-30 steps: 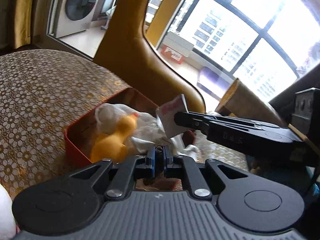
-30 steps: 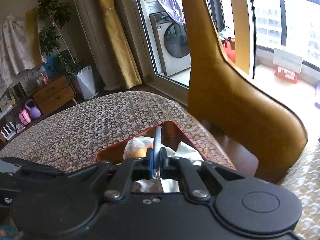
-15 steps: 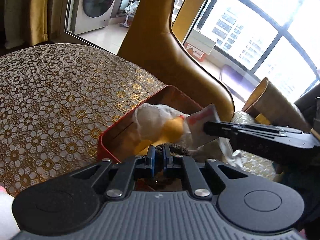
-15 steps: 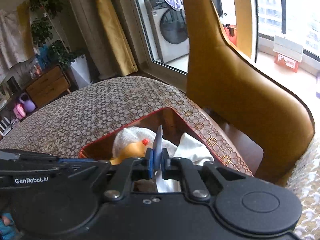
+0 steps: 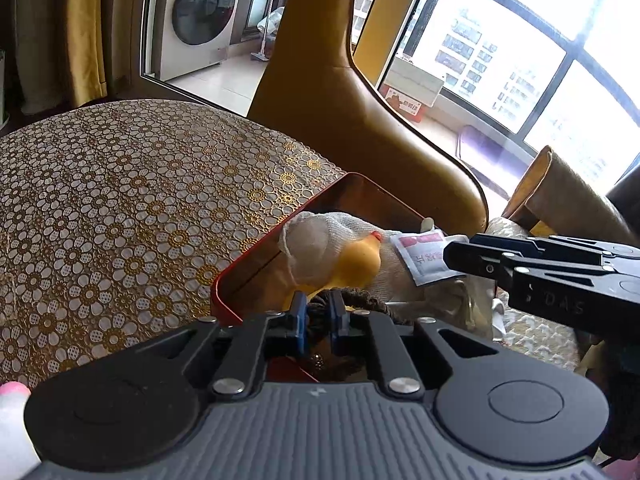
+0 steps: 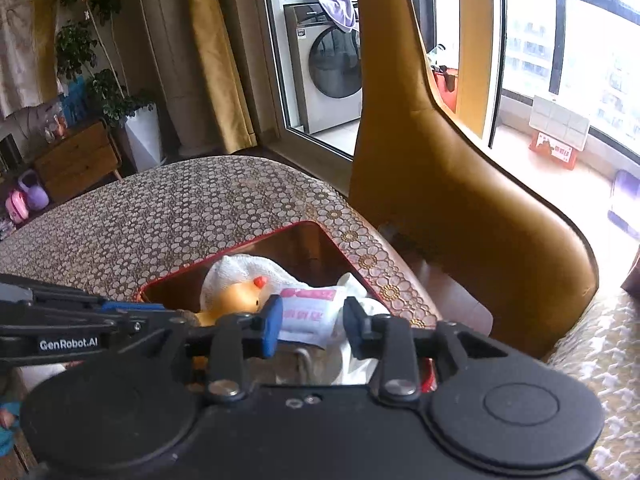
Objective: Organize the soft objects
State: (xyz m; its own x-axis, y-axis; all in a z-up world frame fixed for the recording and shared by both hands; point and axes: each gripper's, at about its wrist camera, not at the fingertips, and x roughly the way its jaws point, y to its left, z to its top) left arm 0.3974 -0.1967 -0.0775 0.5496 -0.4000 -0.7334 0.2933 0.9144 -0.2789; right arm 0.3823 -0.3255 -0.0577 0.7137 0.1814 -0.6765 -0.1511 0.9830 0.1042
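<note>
A red box stands at the table's edge, holding a yellow toy duck, a white knitted cloth and a white packet with pink print. My left gripper hangs over the box's near end. Its jaws are opening, and the blue pads still touch a dark brown braided thing between them. My right gripper is opening too. The packet lies flat between its fingers, free of the pads, on top of the duck and cloth.
A tan leather chair stands just behind the box. The table with its flowered cloth stretches left. A second chair back is at the right, and a washing machine stands beyond the glass door.
The right jaws have spread, and the packet, gripped edge-on before, now lies flat in the box. The left gripper came down closer to the box and its gap widened slightly.
</note>
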